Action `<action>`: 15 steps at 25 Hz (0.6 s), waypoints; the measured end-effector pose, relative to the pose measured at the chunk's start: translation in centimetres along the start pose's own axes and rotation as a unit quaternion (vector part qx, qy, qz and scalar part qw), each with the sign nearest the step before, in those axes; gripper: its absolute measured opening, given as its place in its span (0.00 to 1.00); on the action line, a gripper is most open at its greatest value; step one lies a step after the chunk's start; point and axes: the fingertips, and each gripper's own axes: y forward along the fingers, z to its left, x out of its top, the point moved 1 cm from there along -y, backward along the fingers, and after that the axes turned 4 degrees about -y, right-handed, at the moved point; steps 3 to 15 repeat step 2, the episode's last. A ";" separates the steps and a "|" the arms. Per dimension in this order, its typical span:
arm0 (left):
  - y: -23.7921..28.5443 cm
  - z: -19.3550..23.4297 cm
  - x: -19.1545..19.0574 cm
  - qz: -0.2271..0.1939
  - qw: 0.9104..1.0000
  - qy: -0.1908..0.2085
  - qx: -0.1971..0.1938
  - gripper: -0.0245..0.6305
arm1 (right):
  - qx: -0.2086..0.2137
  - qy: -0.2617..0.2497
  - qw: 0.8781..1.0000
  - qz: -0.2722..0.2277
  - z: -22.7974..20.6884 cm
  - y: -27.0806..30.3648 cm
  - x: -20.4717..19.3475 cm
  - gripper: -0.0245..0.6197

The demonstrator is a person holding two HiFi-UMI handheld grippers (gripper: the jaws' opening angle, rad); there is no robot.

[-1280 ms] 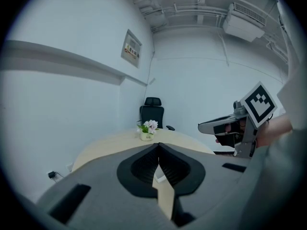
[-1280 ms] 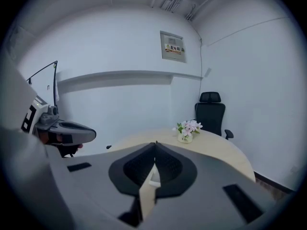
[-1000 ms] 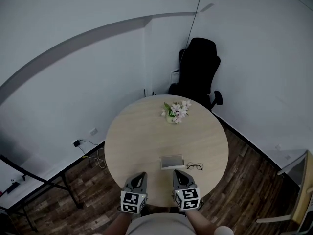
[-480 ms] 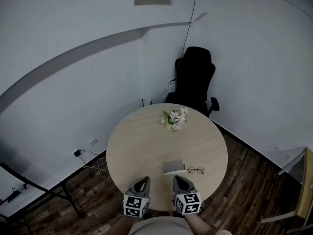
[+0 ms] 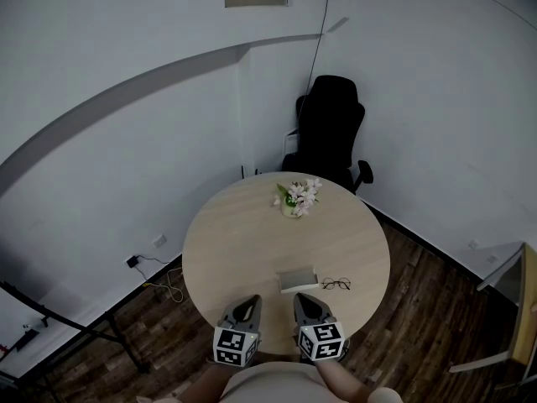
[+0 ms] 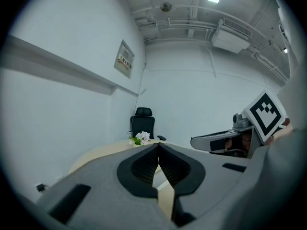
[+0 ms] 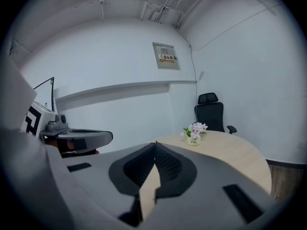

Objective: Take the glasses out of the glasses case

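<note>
A light grey glasses case [image 5: 297,280] lies on the round wooden table [image 5: 252,242], near its front edge. Thin dark-rimmed glasses [image 5: 336,285] lie on the tabletop just right of the case, outside it. Whether the case lid is up is too small to tell. My left gripper [image 5: 248,303] and right gripper [image 5: 304,302] hover side by side at the table's near edge, short of the case. Both are shut with nothing held. In the left gripper view the left gripper [image 6: 158,146] has its tips together. The right gripper [image 7: 154,144] looks the same in its own view.
A small pot of pink and white flowers [image 5: 297,198] stands at the far side of the table. A black office chair [image 5: 329,137] sits behind it in the corner. Dark wood floor surrounds the table, with a cable and socket [image 5: 155,243] at the left wall.
The head view has shifted slightly. Both grippers stay shut at the table's near edge; case and glasses have not moved.
</note>
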 end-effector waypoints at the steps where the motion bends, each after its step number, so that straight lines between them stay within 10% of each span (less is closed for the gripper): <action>1: 0.2 0.2 0.2 -0.004 1.000 0.001 0.001 0.05 | 0.002 -0.003 1.000 -0.003 0.0 0.3 0.3 0.06; 15: 0.4 0.5 0.5 -0.008 1.000 0.003 0.002 0.05 | 0.003 -0.005 1.000 -0.006 0.0 0.6 0.5 0.06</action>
